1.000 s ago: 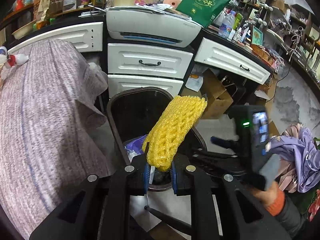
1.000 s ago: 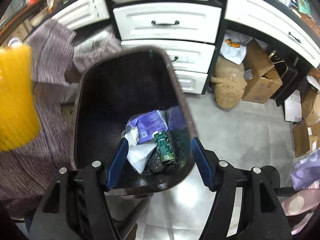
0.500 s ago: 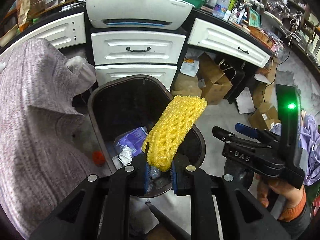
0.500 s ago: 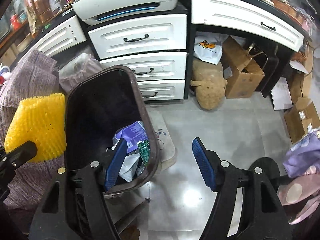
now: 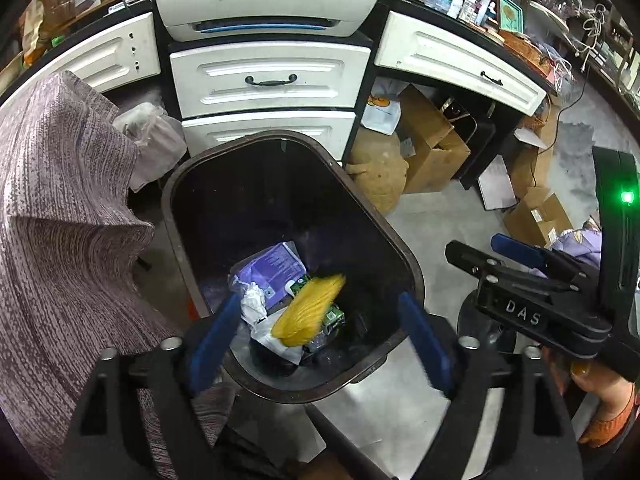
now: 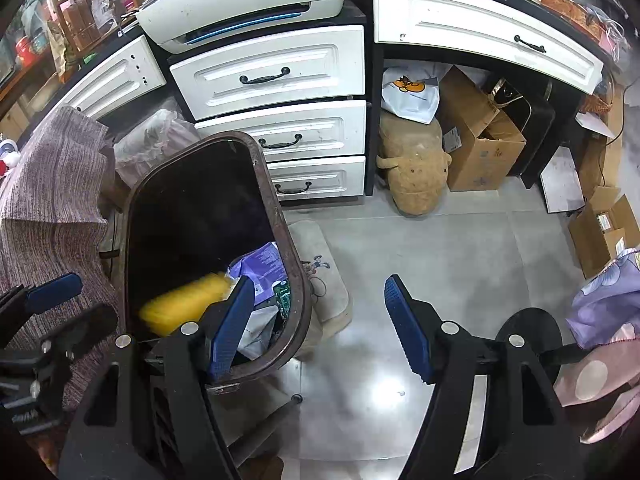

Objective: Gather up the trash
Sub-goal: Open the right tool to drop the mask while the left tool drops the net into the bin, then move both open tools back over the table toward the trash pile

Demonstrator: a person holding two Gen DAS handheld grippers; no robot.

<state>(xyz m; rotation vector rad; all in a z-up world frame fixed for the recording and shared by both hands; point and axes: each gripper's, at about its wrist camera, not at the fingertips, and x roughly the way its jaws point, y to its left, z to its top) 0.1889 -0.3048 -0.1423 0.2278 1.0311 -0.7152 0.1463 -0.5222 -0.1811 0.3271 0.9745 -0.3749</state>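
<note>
Over the dark trash bin hangs the left gripper, its blue pads spread wide with nothing between them. Just below, the yellow foam fruit net shows as a motion-blurred streak inside the bin, above a purple wrapper and crumpled white paper (whether it has landed cannot be told). The right gripper stands open and empty too, over the grey floor beside the bin's rim. By its look, the net should handle as very light, soft and springy; pinching a bunched end would hold it best, since its open mesh squashes easily.
</note>
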